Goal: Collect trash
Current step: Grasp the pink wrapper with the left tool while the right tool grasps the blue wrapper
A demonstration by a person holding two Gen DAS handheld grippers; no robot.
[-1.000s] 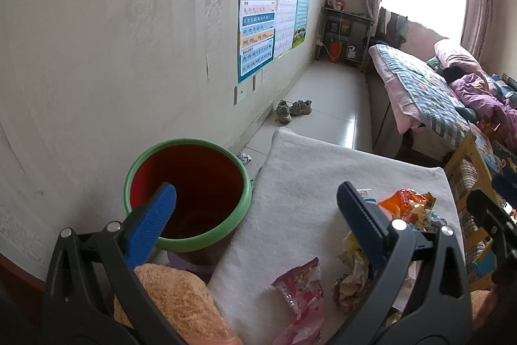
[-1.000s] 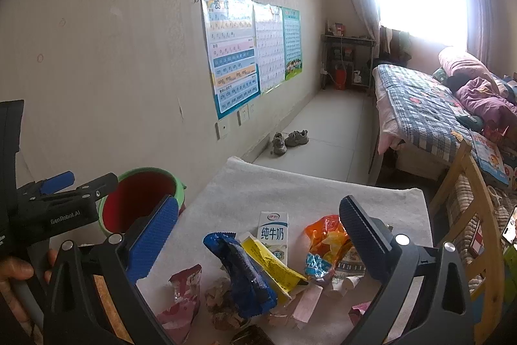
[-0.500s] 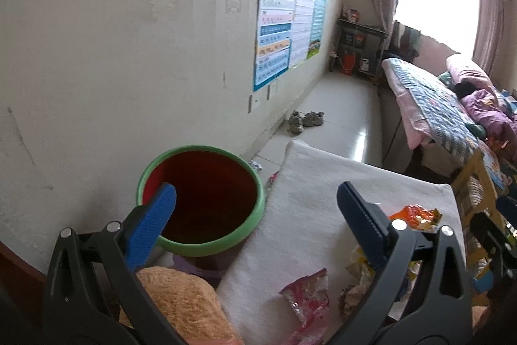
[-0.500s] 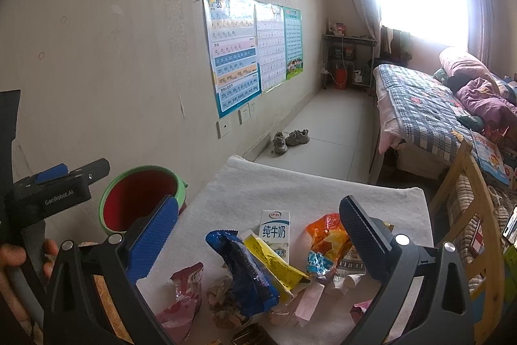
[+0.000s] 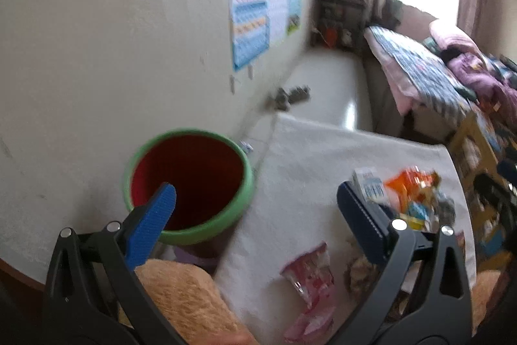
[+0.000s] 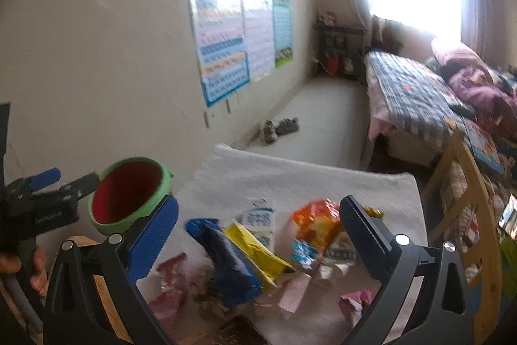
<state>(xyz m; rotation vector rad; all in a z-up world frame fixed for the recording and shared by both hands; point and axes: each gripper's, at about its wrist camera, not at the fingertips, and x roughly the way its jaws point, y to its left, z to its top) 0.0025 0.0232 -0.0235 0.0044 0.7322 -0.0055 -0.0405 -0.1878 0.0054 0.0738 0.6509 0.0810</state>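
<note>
Both views are smeared by motion blur. The lettering on the milk carton (image 6: 260,220) and the wall posters (image 6: 223,41) cannot be read. The left claw's (image 5: 258,212) right finger covers part of the carton, and the pink wrapper (image 5: 310,290) runs behind the claw frame.

We are in a bedroom at home. Far ahead and to the right of our right gripper is a bed (image 6: 416,92) with a checked blanket. Learning posters (image 6: 223,41) hang on the wall ahead-left, and shoes (image 6: 279,127) sit on the floor.
</note>
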